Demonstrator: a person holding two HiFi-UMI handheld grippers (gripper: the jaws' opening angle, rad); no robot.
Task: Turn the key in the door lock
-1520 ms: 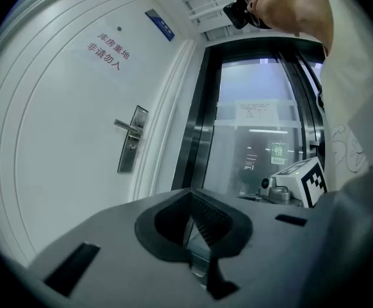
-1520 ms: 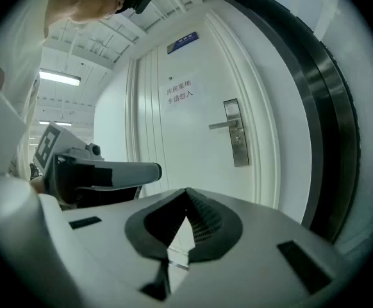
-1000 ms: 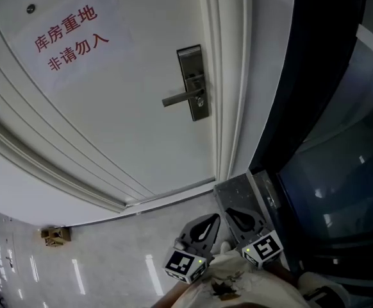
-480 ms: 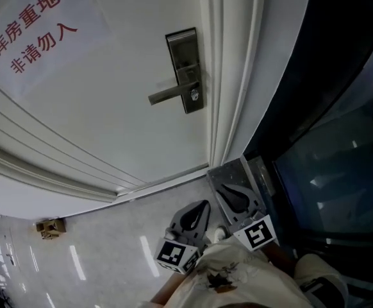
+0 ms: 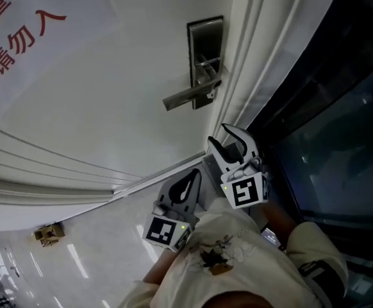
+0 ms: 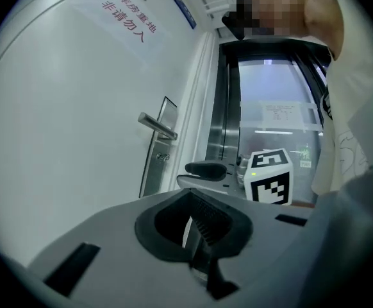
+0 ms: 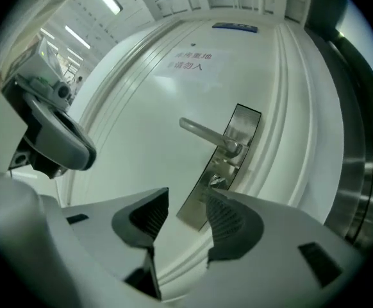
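Note:
The steel lock plate sits on the white door, with its lever handle pointing left and a key in the cylinder below the lever. My right gripper hovers just below and right of the lock; its jaws are opening with nothing between them. In the right gripper view the plate, lever and key lie just beyond the gripper. My left gripper hangs lower and to the left, shut and holding nothing. It sees the lock plate from the side.
A paper sign with red characters is stuck on the door. The white door frame borders a dark glass panel on the right. Below is a glossy floor with a small cardboard item.
The right gripper has risen toward the lock, rolled, and gone from shut to open. The left gripper has moved closer to the door, and the lock now looks larger and nearer.

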